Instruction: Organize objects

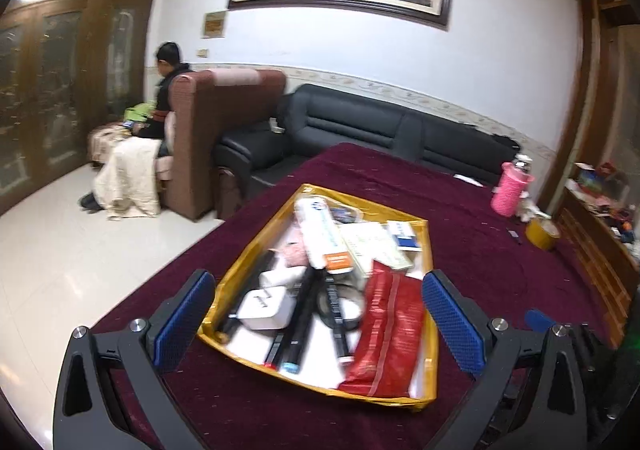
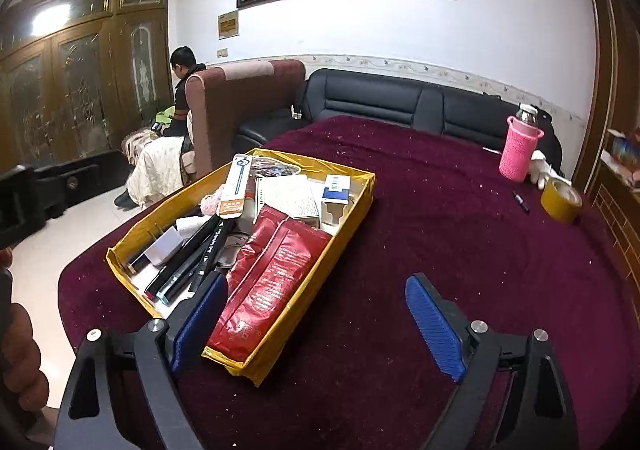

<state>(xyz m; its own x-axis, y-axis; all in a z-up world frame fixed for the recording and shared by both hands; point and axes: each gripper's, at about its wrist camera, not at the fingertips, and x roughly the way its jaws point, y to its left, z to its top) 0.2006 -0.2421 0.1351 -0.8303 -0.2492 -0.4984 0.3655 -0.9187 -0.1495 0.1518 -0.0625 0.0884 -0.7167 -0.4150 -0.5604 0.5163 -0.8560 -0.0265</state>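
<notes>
Grippers stand apart over a table covered in dark red cloth. Left gripper: blue pads wide apart, one on each side of the yellow tray, with no pad pressing on it. Right gripper: pads also wide apart, nothing clamped; the near corner of the tray and the end of the red packet lie between them, closer to the left pad.

Tray position: near the table edge, resting flat on the cloth. Contents, crowded and overlapping: red packet along the right wall, black pens along the left side, a white charger block, a long white box with an orange label, a blue-and-white box at the far end.

Elsewhere on the cloth, well apart from the tray: a bottle in a pink knitted sleeve, a roll of yellow tape, and a small dark pen just beside the roll.
</notes>
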